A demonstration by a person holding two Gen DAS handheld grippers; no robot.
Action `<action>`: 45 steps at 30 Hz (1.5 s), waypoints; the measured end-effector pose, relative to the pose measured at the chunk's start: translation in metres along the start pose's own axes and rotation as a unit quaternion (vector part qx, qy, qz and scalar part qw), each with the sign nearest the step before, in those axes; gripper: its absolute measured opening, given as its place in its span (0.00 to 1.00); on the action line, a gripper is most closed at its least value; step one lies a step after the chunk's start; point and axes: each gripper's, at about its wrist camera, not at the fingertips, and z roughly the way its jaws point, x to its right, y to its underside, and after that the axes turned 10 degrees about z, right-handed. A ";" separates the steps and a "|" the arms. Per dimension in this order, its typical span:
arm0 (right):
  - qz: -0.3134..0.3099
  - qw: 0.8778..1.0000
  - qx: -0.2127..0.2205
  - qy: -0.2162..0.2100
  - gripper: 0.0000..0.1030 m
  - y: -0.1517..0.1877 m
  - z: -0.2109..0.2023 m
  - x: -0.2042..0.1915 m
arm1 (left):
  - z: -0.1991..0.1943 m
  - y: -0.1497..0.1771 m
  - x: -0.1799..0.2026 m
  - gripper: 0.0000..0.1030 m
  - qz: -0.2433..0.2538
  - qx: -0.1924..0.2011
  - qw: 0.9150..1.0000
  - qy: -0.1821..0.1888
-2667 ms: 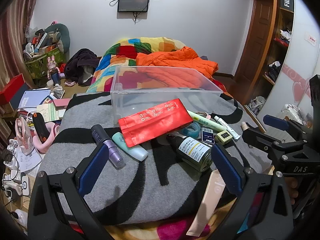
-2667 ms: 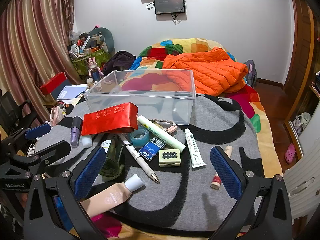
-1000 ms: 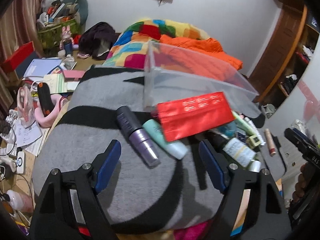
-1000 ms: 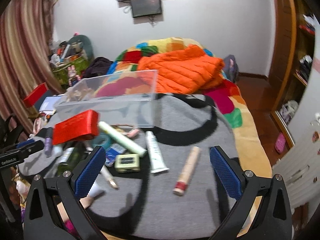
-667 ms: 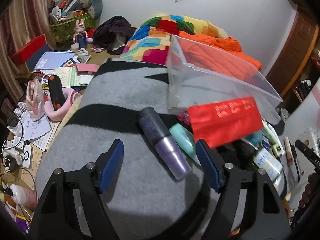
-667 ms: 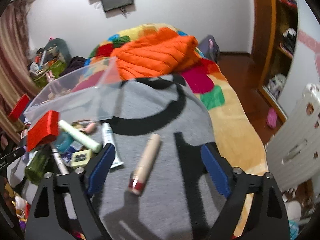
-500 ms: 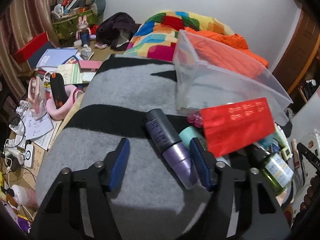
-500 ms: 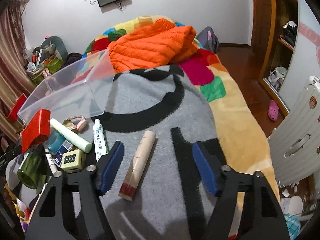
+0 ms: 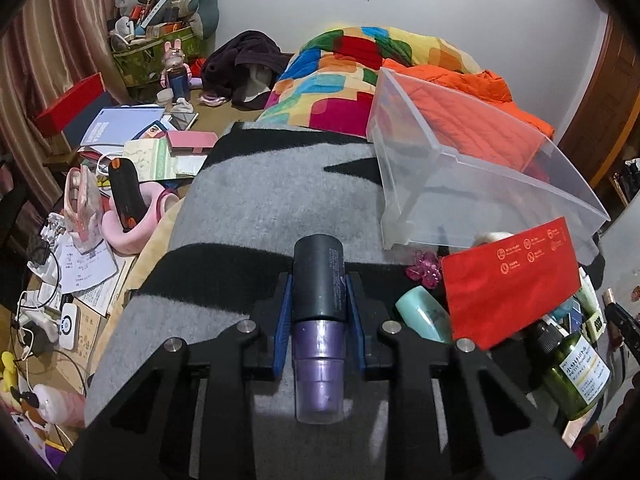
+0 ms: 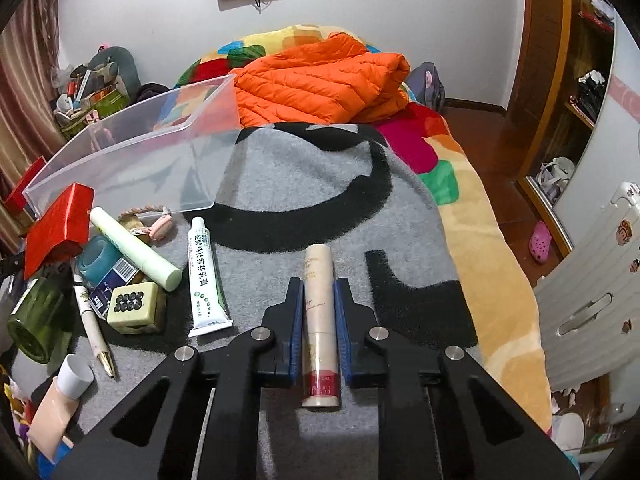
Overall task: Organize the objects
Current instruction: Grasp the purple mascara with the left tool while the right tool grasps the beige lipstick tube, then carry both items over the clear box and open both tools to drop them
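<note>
My left gripper is shut on a purple bottle with a black cap that lies on the grey blanket. My right gripper is shut on a beige cosmetic tube with a red band, also lying on the blanket. A clear plastic bin stands empty behind the clutter; it also shows in the right wrist view. A red pouch leans in front of the bin.
Loose items lie left of the right gripper: a white tube, a pale green tube, a dice-like box, a pen, a green glass bottle. An orange jacket lies behind. A mint tube lies beside the left gripper.
Both grippers have come down and closed: the left around the purple bottle, the right around the beige tube. Before, both were open above the blanket.
</note>
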 end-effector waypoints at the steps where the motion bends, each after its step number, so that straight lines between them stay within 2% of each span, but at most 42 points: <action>1: 0.003 1.000 0.002 -0.004 0.13 -0.001 -0.002 0.001 | -0.001 0.001 0.000 0.25 -0.001 0.002 1.000 0.003; 6: 0.002 1.000 0.022 -0.016 0.13 -0.008 -0.017 -0.002 | -0.020 0.003 0.000 0.25 0.002 0.016 1.000 0.014; 10: -0.006 0.998 0.045 -0.035 0.13 -0.022 -0.031 -0.011 | -0.043 -0.006 0.001 0.25 0.006 0.046 0.999 0.021; 18: -0.042 0.991 0.097 -0.077 0.13 -0.059 -0.051 -0.053 | -0.074 -0.045 0.010 0.25 0.020 0.101 0.994 0.041; 25: -0.073 0.984 0.120 -0.110 0.13 -0.090 -0.051 -0.096 | -0.070 -0.084 0.031 0.25 0.047 0.110 0.990 0.069; 29: -0.094 0.983 0.107 -0.117 0.13 -0.104 -0.036 -0.118 | -0.055 -0.104 0.047 0.25 0.071 0.099 0.989 0.079; 33: -0.112 0.985 0.068 -0.115 0.13 -0.116 -0.003 -0.138 | -0.029 -0.120 0.061 0.25 0.090 0.069 0.990 0.087; 39: -0.128 0.986 0.022 -0.107 0.13 -0.119 0.030 -0.147 | 0.008 -0.130 0.071 0.25 0.100 0.024 0.990 0.093; 45: -0.155 0.983 -0.018 -0.096 0.13 -0.113 0.060 -0.160 | 0.032 -0.133 0.077 0.25 0.114 -0.003 0.989 0.098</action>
